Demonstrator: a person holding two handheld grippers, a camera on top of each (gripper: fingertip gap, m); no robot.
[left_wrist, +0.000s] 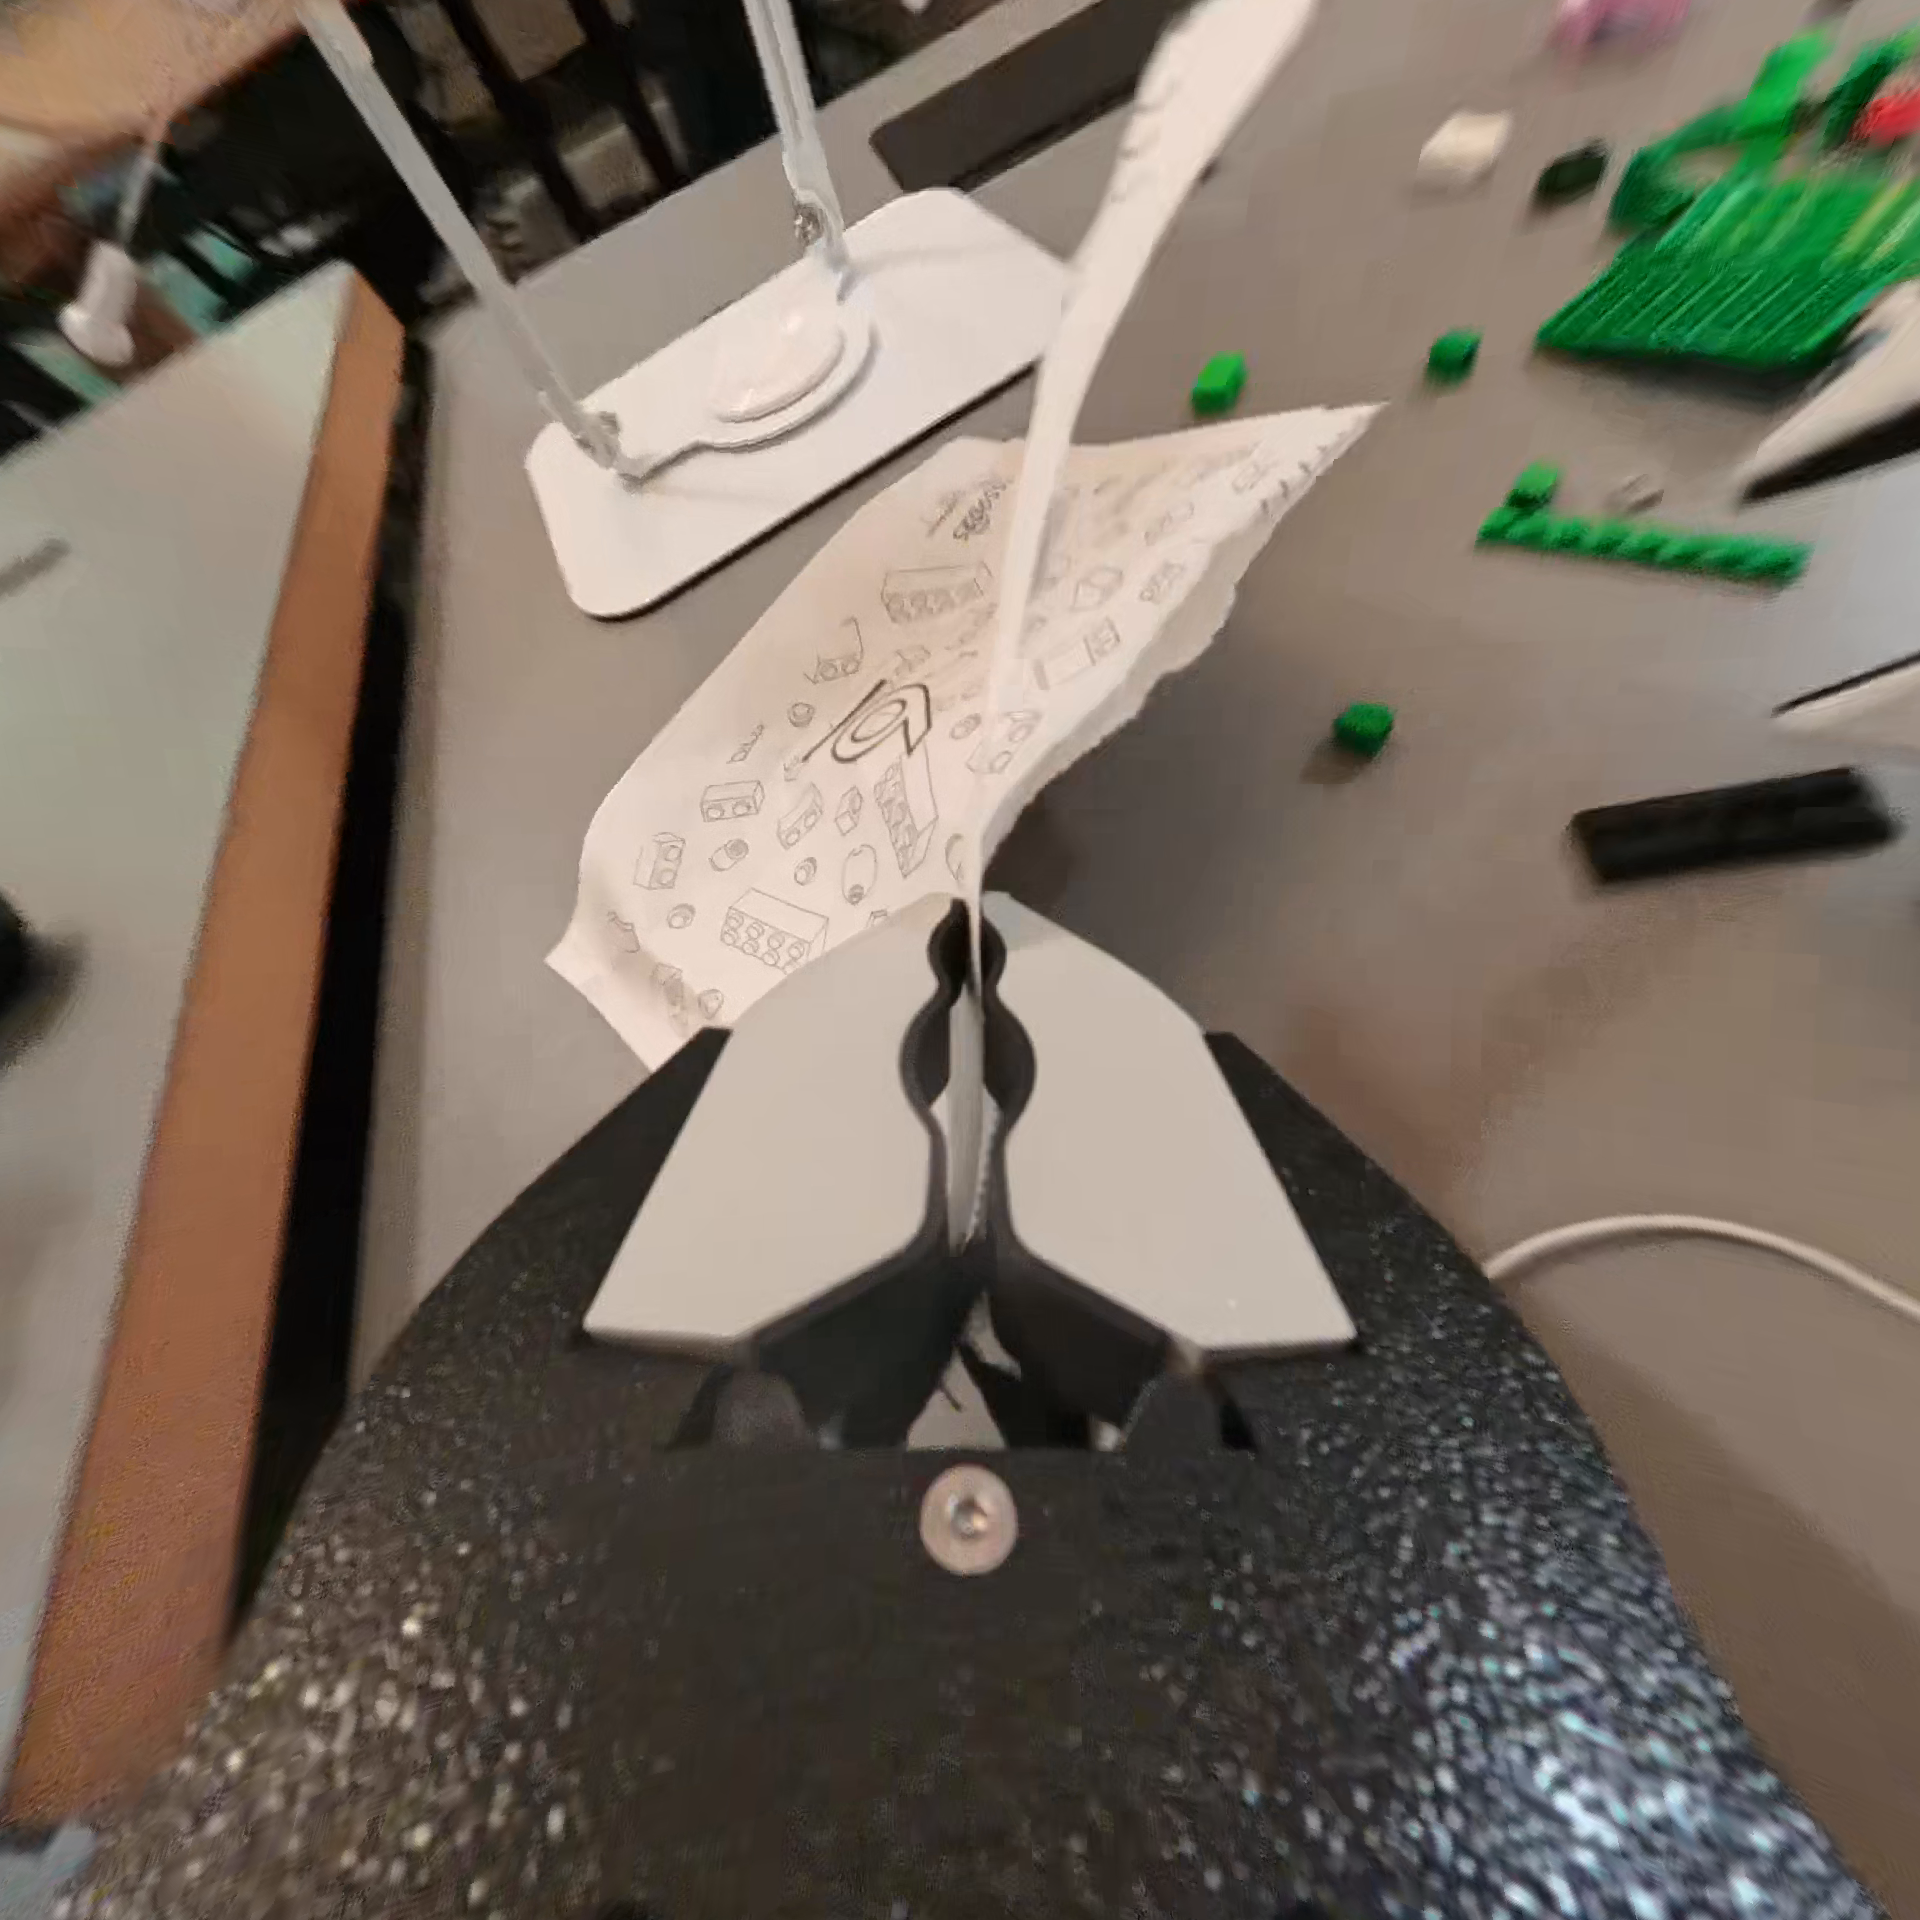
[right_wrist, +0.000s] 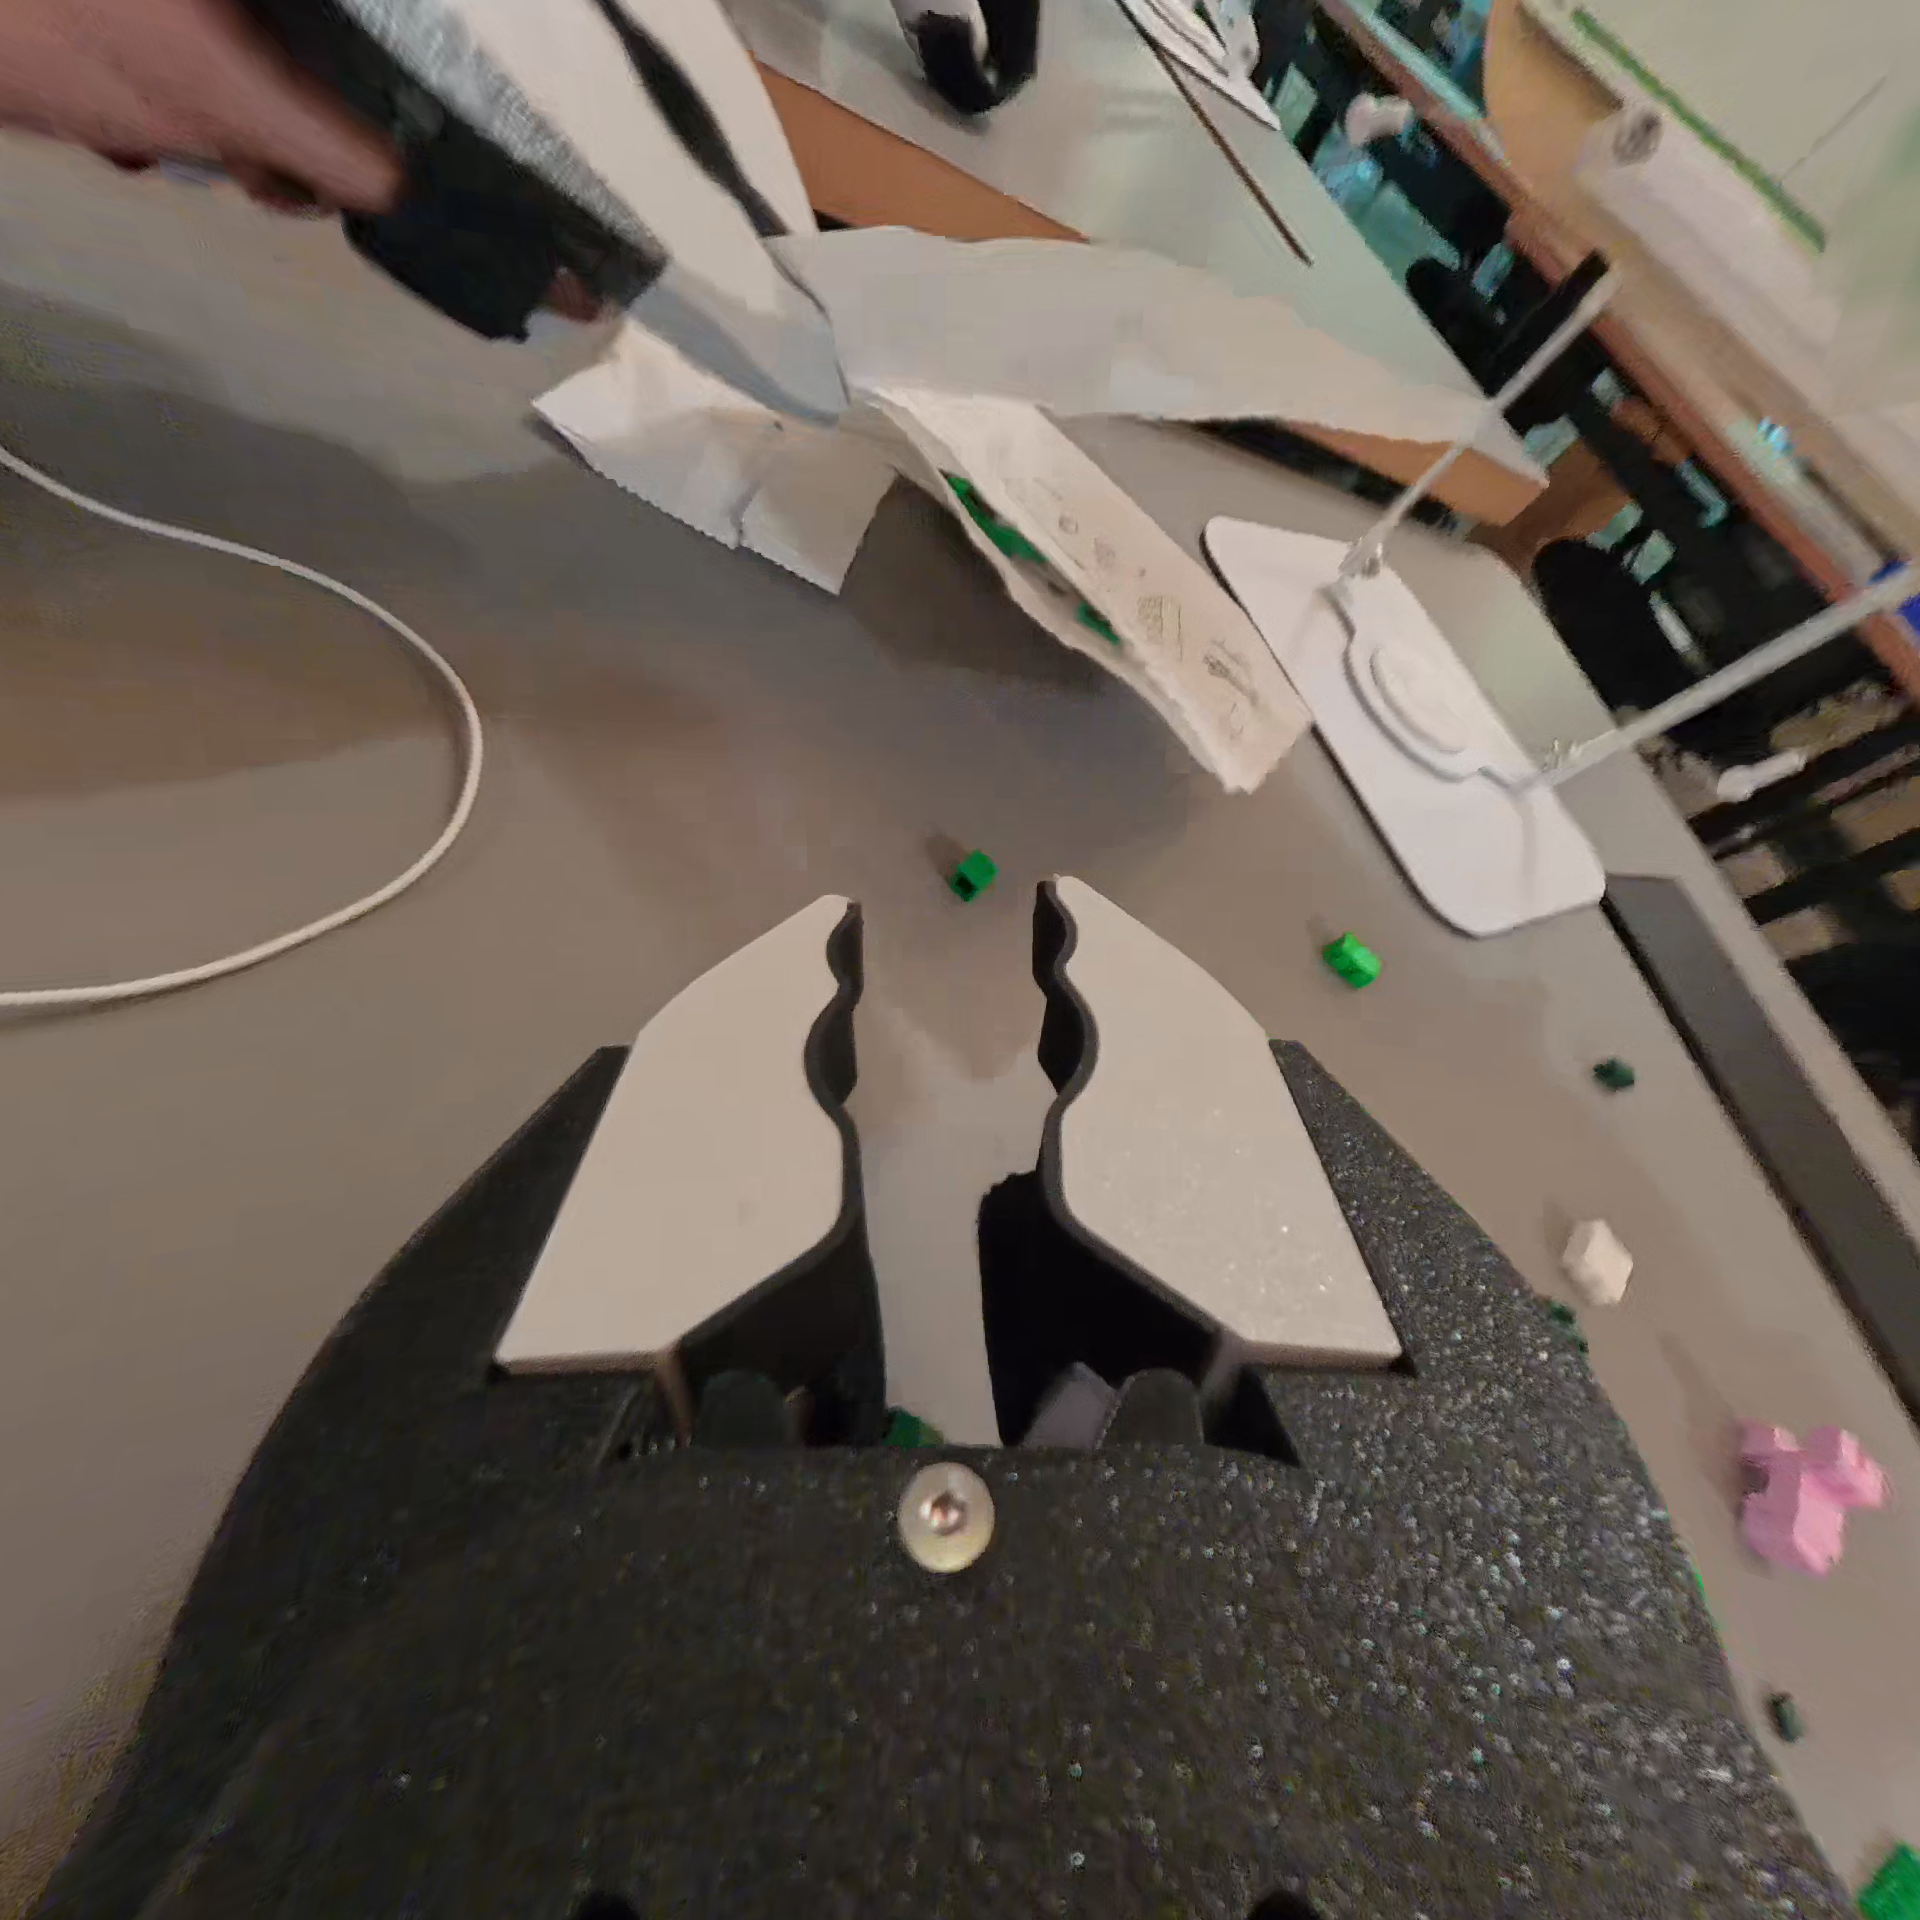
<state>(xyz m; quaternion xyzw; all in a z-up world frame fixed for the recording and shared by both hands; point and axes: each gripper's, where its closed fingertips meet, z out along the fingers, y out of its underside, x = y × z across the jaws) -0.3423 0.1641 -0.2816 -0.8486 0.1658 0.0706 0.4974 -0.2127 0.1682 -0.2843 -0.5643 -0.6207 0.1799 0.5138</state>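
Note:
My left gripper (left_wrist: 971, 925) is shut on a torn white paper bag (left_wrist: 831, 748) printed with line drawings of bricks, held above the grey table (left_wrist: 1351, 1039). A torn strip (left_wrist: 1101, 260) of it rises up from the jaws. In the right wrist view the bag (right_wrist: 1122, 592) hangs tilted from the left gripper (right_wrist: 810, 384), with green bricks (right_wrist: 997, 530) showing at its torn opening. My right gripper (right_wrist: 948, 904) is open and empty, low over the table, with a small green brick (right_wrist: 972, 875) just beyond its tips.
A white stand base (left_wrist: 790, 395) with clear rods sits behind the bag. Loose green bricks (left_wrist: 1363, 725), a green plate (left_wrist: 1766, 270), a green strip (left_wrist: 1642, 545) and black pieces (left_wrist: 1725, 821) lie to the right. A white cable (right_wrist: 416, 665), a white brick (right_wrist: 1597, 1259) and a pink piece (right_wrist: 1803, 1496) lie nearby. My right fingertips sit around 12 centimetres from my left ones.

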